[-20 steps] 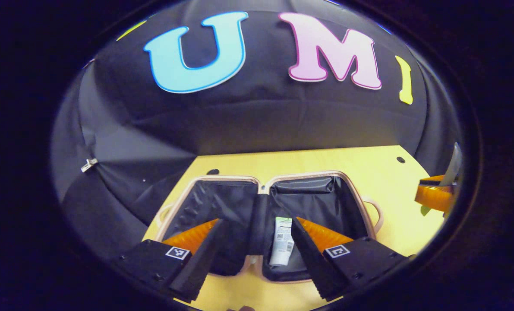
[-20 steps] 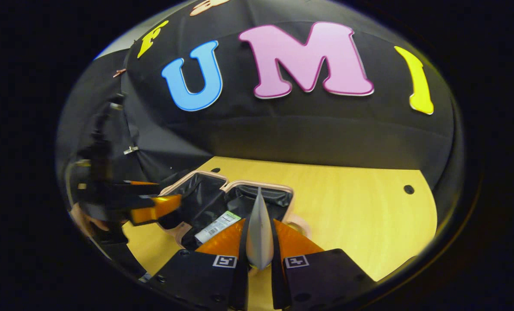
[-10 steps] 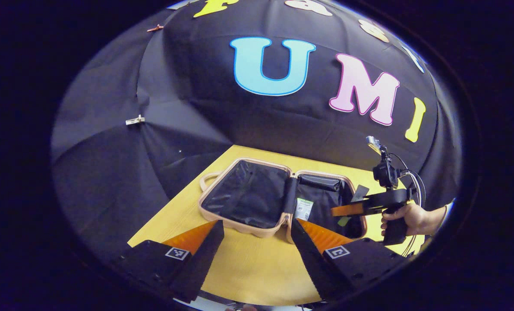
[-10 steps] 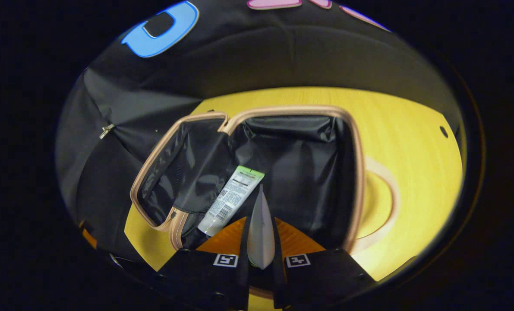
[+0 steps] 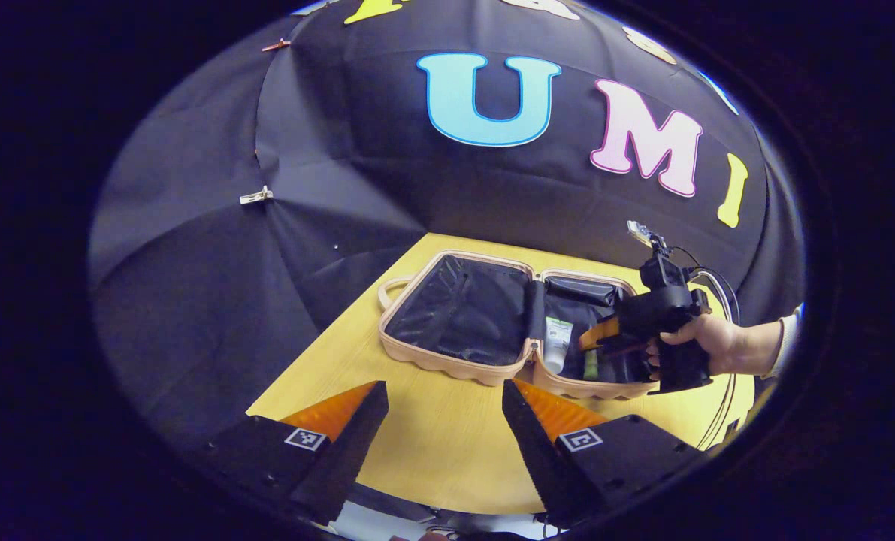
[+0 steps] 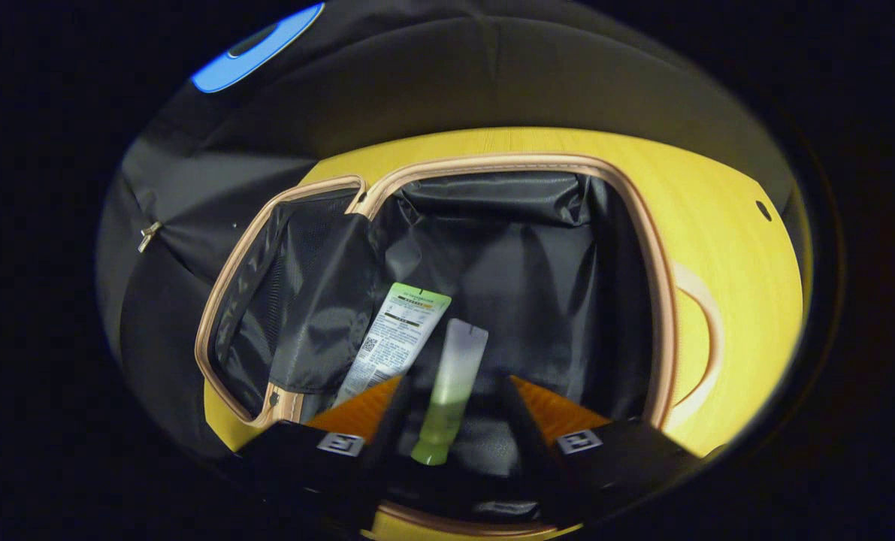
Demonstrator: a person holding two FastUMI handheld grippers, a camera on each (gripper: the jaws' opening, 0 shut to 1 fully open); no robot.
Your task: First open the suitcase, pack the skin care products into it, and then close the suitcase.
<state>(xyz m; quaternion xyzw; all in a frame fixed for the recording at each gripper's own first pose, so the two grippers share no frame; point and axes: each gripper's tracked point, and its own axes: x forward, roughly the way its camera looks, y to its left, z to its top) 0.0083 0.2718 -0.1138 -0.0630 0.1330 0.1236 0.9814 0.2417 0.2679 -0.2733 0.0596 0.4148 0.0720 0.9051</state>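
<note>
1. Table (image 5: 432, 451): yellow wood, carries the open suitcase; 1 table.
2. Suitcase (image 5: 447, 364): lies flat and open on the table, 2 halves side by side, beige shell w/ black lining, a loop handle on each outer side. 1 suitcase.
3. Right gripper (image 5: 605, 334): a hand (image 5: 710, 342) holds it by the grip and reaches from the right over the suitcase's right half; its fingers point down into that half. In the right gripper view the fingers (image 6: 364, 402) are released, wide apart, w/ nothing pressed between them.
4. Left gripper (image 5: 443, 413): held back over the table's near edge, in front of the suitcase, apart from it; fingers spread, grasping nothing.
5. Tubes, 2 in total, both in the right half on the lining: white tube (image 6: 394, 342) w/ green end and printed label, and green tube (image 6: 451, 391), pale at top, lying just beside it, between the right gripper's fingers.
</note>
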